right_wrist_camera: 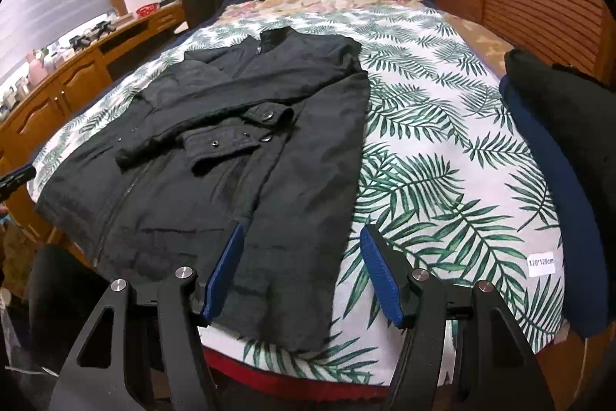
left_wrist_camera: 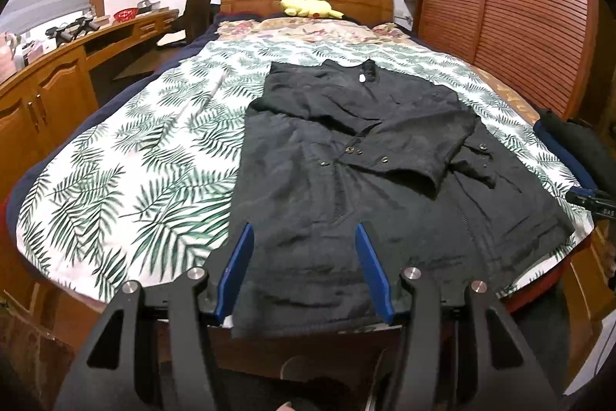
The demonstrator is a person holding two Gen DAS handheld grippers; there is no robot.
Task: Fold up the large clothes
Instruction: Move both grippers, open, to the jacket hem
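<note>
Bed with leaf-print sheet carries the black coat, lying flat, sleeves crossed over its front. Left gripper and right gripper: fingers half open, empty. Fabric appears soft, bulky; grasp hem corners.

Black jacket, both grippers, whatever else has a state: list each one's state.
Black jacket: laid flat on the bed, front up, both sleeves folded across the chest, hem at the foot edge.
Left gripper: open, nothing held, above the jacket's hem.
Right gripper: open, nothing held, above the hem's corner.
Leaf-print sheet: spread flat under the jacket.
Yellow plush toy: lying by the headboard.
</note>
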